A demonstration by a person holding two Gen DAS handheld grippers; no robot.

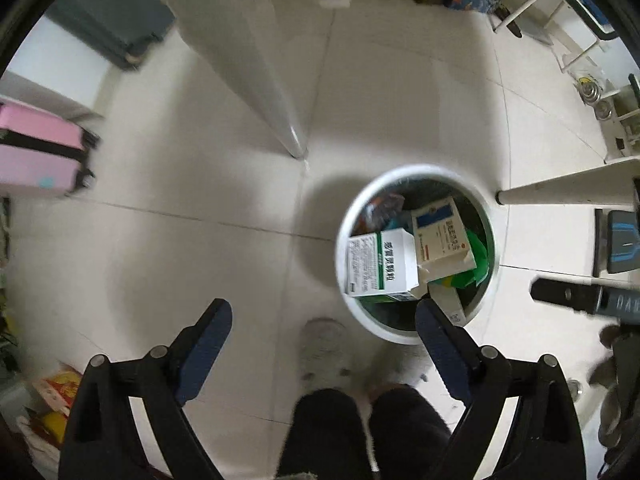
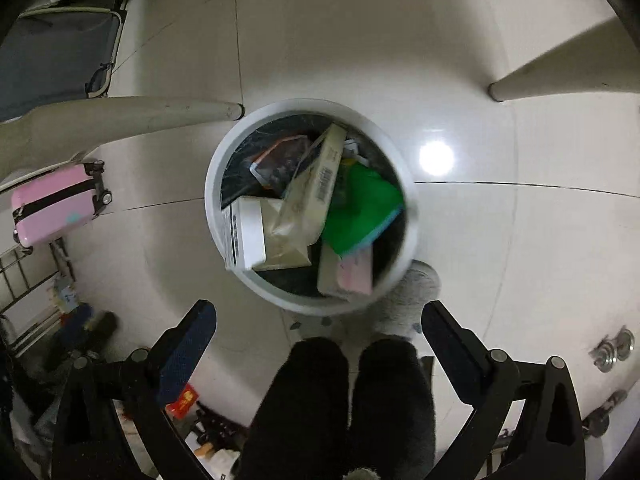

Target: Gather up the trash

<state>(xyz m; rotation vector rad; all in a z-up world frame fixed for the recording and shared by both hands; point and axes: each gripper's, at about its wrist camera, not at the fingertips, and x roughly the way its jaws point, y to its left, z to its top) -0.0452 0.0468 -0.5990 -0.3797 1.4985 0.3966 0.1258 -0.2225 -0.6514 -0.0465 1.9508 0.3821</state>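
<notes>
A round white trash bin [image 1: 347, 216] with a dark liner stands on the tiled floor. In it lie a white-and-green box [image 1: 380, 266], a blue-and-white box [image 1: 440, 236] and a green packet [image 1: 478, 254]. My left gripper [image 1: 323, 308] hangs open over the floor just left of the bin, with nothing between its fingers. In the right wrist view the bin [image 2: 214, 184] also holds a beige carton [image 2: 308, 204], a green packet [image 2: 360, 208] and a pink box [image 2: 354, 276]. My right gripper [image 2: 318, 308] is open and empty above the bin's near rim.
White table legs [image 1: 280, 100] [image 1: 560, 190] stand close beside the bin. A pink suitcase [image 1: 40, 152] and a grey case [image 1: 112, 12] sit to the left. The person's dark trouser legs [image 2: 340, 400] and grey slippers [image 2: 412, 292] are at the bin's near side. Clutter lies at the lower left [image 2: 184, 400].
</notes>
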